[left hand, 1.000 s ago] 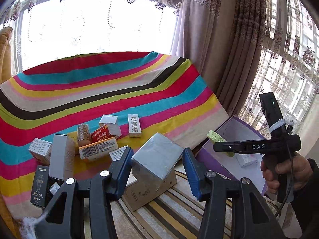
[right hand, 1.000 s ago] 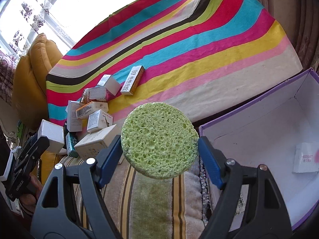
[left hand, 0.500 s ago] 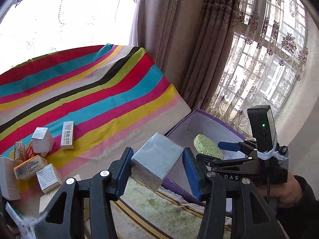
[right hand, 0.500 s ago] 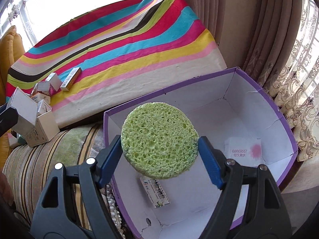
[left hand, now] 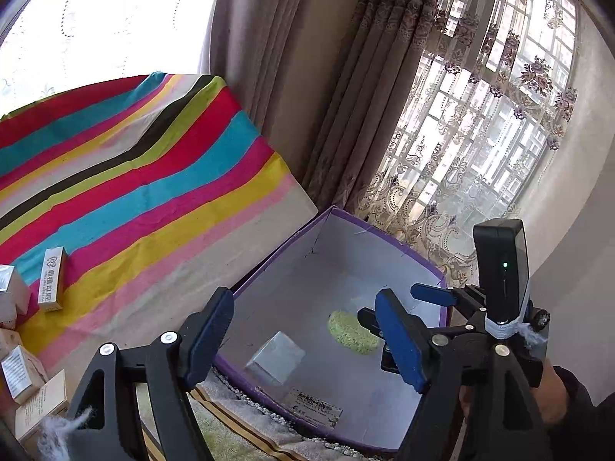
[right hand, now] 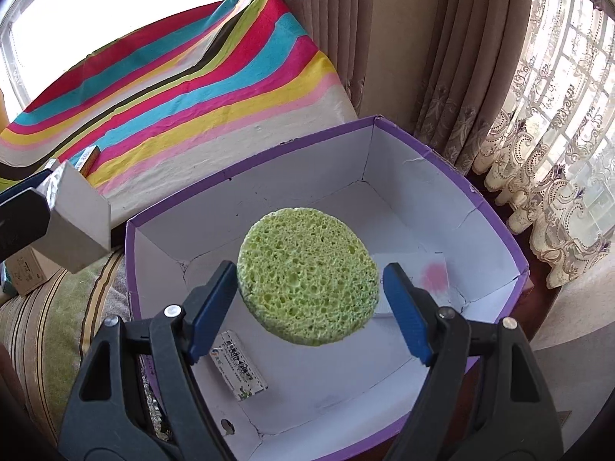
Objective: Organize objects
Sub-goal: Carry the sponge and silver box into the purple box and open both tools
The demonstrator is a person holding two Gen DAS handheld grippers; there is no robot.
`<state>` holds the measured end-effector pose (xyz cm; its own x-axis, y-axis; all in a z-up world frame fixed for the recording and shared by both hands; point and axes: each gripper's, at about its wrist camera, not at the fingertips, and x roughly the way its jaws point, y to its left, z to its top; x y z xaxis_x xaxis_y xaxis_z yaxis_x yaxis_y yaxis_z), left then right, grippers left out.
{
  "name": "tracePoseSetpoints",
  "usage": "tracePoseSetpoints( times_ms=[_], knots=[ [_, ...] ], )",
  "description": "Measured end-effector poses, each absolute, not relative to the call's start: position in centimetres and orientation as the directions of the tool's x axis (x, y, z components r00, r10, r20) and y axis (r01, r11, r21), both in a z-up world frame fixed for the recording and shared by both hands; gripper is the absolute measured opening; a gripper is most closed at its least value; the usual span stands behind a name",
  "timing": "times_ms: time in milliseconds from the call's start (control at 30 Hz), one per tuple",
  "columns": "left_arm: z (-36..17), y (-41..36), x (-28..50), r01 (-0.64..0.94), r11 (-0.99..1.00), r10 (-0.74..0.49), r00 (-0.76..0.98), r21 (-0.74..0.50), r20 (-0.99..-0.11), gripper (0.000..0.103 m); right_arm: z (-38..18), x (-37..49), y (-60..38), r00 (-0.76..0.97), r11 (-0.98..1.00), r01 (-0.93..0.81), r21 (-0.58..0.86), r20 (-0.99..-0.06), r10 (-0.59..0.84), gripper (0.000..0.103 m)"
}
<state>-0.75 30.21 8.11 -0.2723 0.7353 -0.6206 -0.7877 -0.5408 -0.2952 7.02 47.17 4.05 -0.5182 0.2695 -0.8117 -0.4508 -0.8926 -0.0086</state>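
Silver-grey cardboard box (left hand: 276,357) sat inside the purple carton (left hand: 338,215), clear of the left gripper (left hand: 303,299), whose jaws had just been opening, while the right gripper (right hand: 309,272), jaws likewise just opening around the round green sponge (right hand: 307,276) with its hold unclear, ought to let go low over the carton's bare far corner.

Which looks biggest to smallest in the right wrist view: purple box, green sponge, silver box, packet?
1. Purple box.
2. Green sponge, though its nearness to the camera inflates it.
3. Silver box.
4. Packet, lying on the purple box's floor.
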Motion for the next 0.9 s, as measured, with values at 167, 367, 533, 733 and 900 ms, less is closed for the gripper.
tracePoseSetpoints(
  times_ms=[167, 367, 533, 733, 900],
  knots=[
    [8.0, 29.3, -0.8, -0.776, -0.55, 0.736, -0.275, -0.309, -0.619, 0.077, 4.1, 7.5, 47.5, -0.526, -0.886, -0.463, -0.024, -0.798, 0.296, 0.091],
    [8.3, 26.9, -1.2, -0.743, -0.578, 0.739, -0.302, -0.338, -0.602, 0.077, 3.7, 7.4, 46.7, -0.53, -0.902, -0.433, -0.003, -0.808, 0.257, 0.091],
    [8.2, 23.9, -1.4, -0.706, -0.609, 0.737, -0.334, -0.363, -0.587, 0.077, 4.2, 7.0, 45.5, -0.548, -0.918, -0.397, 0.026, -0.809, 0.214, 0.091],
    [8.1, 19.5, -2.0, -0.653, -0.647, 0.728, -0.377, -0.392, -0.573, 0.077, 4.9, 5.9, 43.3, -0.576, -0.936, -0.343, 0.077, -0.804, 0.144, 0.091],
    [8.5, 15.8, -2.9, -0.606, -0.681, 0.712, -0.416, -0.412, -0.565, 0.077, 5.3, 4.7, 40.8, -0.588, -0.954, -0.285, 0.089, -0.803, 0.1, 0.091]
  ],
)
